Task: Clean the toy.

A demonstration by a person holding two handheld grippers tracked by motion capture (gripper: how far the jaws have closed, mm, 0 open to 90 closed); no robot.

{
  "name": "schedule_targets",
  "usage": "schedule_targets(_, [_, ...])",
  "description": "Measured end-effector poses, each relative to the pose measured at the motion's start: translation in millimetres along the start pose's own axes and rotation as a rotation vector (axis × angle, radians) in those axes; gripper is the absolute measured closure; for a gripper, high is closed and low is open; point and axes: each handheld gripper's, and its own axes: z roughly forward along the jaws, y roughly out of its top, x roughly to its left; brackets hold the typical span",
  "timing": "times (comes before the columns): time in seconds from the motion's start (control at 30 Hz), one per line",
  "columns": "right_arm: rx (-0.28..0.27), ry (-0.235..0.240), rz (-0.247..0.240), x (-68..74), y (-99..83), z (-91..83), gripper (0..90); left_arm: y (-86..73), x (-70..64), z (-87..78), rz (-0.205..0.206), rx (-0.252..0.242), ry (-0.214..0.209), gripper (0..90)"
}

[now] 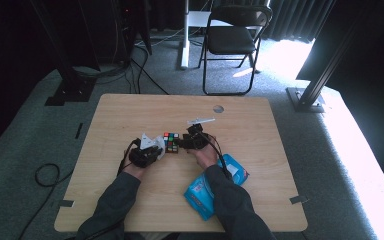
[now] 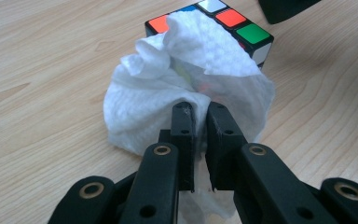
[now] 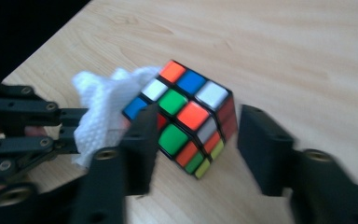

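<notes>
Wipe pressed to a cube at mid-table.

The cube point(image 1: 171, 141) sits on the table point(image 1: 130, 112), a little nearer the person than the table's centre. The left gripper point(image 2: 196, 109) is clenched on a white wipe point(image 2: 168, 93), whose crumpled bulk lies against the cube's near side and drapes over part of its top. The right gripper point(image 3: 193, 140) is released, its jaws spread to either side of the cube; whether they touch it I cannot tell. A blue pack point(image 1: 200, 192) lies nearer the person than the cube, to its right, under the right forearm.
</notes>
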Motion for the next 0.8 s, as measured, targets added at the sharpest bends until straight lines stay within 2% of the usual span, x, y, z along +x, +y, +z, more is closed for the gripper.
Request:
schedule_targets(0.07, [-0.001, 0.010, -0.062, 3.6, 0.5, 1.4, 36.8, 0.8, 0.3, -0.9, 0.003, -0.001, 0.002, 82.5])
schedule_targets(0.1, [-0.001, 0.010, -0.062, 3.6, 0.5, 1.4, 36.8, 0.8, 0.3, -0.9, 0.003, -0.001, 0.002, 82.5])
schedule_targets(0.13, [0.014, 0.000, -0.130, 6.2, 1.0, 5.8, 30.0, 1.5, 0.2, -1.7, 0.003, -0.004, 0.004, 82.5])
schedule_targets(0.17, [0.014, 0.003, -0.146, 6.0, 1.3, 7.0, 29.1, 1.6, 0.3, -1.9, 0.002, -0.006, 0.005, 82.5])
schedule_targets(0.27, [0.018, 0.006, -0.173, 5.1, 2.7, 10.5, 26.1, 1.7, 1.4, -2.5, 0.000, -0.007, 0.005, 82.5])
schedule_targets(0.4, [0.020, 0.013, -0.176, 0.8, 4.2, 13.9, 25.1, 1.5, 2.5, -3.2, -0.002, -0.010, 0.006, 82.5])
schedule_targets(0.5, [0.019, 0.023, -0.195, -1.5, 5.8, 15.0, 22.9, 1.2, 3.3, -4.1, -0.004, -0.010, 0.008, 82.5])
schedule_targets(0.53, [0.020, 0.021, -0.213, -1.3, 6.4, 15.5, 22.5, 1.1, 3.6, -4.4, -0.005, -0.012, 0.008, 82.5])
schedule_targets(0.6, [0.032, 0.021, -0.286, 0.2, 7.6, 18.4, 21.7, 1.3, 4.8, -5.7, -0.003, -0.011, 0.011, 82.5])
schedule_targets(0.63, [0.032, 0.021, -0.286, 0.2, 7.6, 18.4, 21.7, 1.4, 5.2, -6.3, -0.005, -0.010, 0.011, 82.5])
schedule_targets(0.73, [0.032, 0.020, -0.349, 2.4, 7.9, 23.3, 22.0, 1.9, 6.5, -7.4, -0.005, -0.011, 0.013, 82.5])
schedule_targets(0.8, [0.032, 0.026, -0.359, 2.6, 8.3, 24.0, 21.9, 2.3, 6.8, -8.0, -0.005, -0.013, 0.015, 82.5])
